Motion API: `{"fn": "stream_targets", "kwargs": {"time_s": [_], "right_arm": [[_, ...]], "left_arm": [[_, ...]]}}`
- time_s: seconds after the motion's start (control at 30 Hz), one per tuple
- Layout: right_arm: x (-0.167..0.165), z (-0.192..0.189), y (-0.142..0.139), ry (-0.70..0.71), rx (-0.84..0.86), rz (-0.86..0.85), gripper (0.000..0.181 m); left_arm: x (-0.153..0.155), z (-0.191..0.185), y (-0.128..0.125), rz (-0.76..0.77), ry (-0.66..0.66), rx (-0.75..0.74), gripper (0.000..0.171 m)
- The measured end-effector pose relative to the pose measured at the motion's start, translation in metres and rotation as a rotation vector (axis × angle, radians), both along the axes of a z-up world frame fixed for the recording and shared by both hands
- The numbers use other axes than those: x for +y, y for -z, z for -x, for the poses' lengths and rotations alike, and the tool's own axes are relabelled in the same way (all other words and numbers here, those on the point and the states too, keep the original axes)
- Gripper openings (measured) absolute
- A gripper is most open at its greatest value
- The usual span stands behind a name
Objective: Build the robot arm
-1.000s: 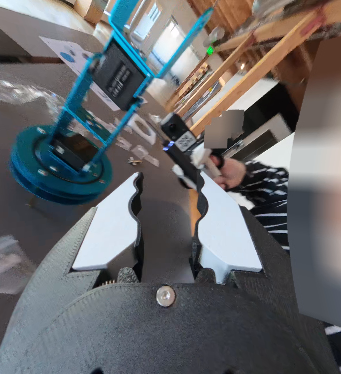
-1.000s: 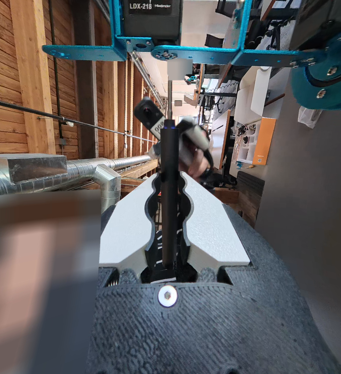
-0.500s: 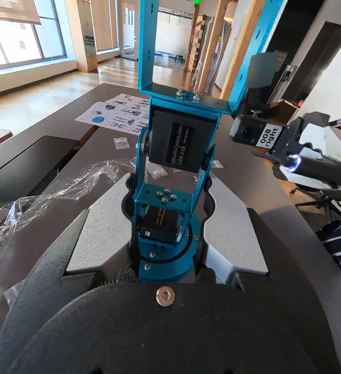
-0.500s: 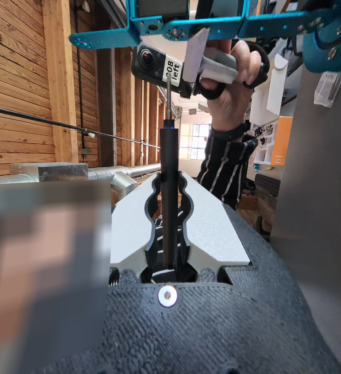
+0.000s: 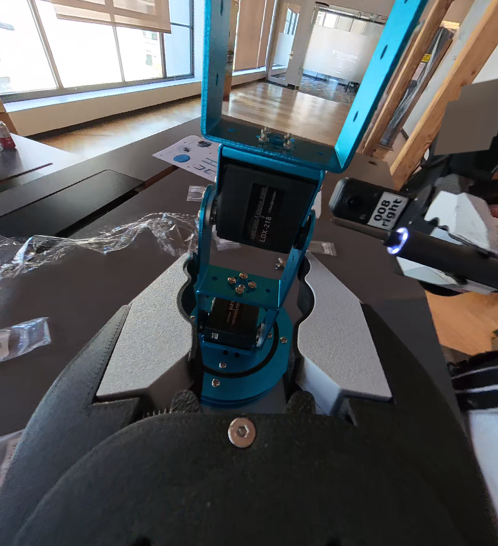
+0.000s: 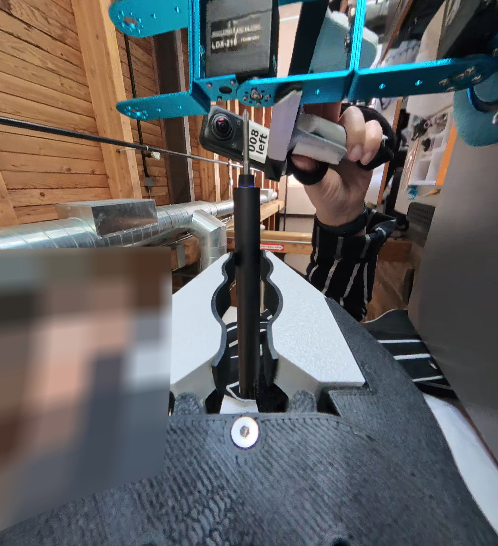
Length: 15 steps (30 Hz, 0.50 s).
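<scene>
Matte tabletop (image 5: 360,283), anodized-blue bracket assembly (image 5: 242,295)

My blue bracket assembly (image 5: 242,283) carries black servos (image 5: 259,218); my screwdriver (image 6: 246,280) is black, my sleeve (image 6: 342,266) black with white stripes.

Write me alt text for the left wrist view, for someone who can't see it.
The left gripper closes its white fingers around a blue metal servo bracket assembly standing on a round blue base on a dark table. At right, the right gripper holds a black electric screwdriver with a lit tip, pointed toward the assembly. Clear plastic wrap lies at left.
</scene>
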State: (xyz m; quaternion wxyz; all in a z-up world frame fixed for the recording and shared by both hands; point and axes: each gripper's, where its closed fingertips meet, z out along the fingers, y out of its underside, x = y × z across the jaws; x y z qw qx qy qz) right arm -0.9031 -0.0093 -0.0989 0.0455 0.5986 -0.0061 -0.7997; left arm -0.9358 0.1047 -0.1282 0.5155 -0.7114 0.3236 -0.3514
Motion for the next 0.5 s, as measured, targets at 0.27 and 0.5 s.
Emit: {"fn": "stream_targets", "kwargs": {"time_s": [0.27, 0.5], "right_arm": [[-0.008, -0.020, 0.006, -0.107, -0.012, -0.010, 0.016], [-0.003, -0.018, 0.004, -0.051, 0.027, -0.028, 0.016]], "left_arm": [[-0.016, 0.021, -0.054, -0.096, -0.003, -0.189, 0.098], [-0.016, -0.001, -0.043, -0.050, 0.142, -0.092, 0.071]]}}
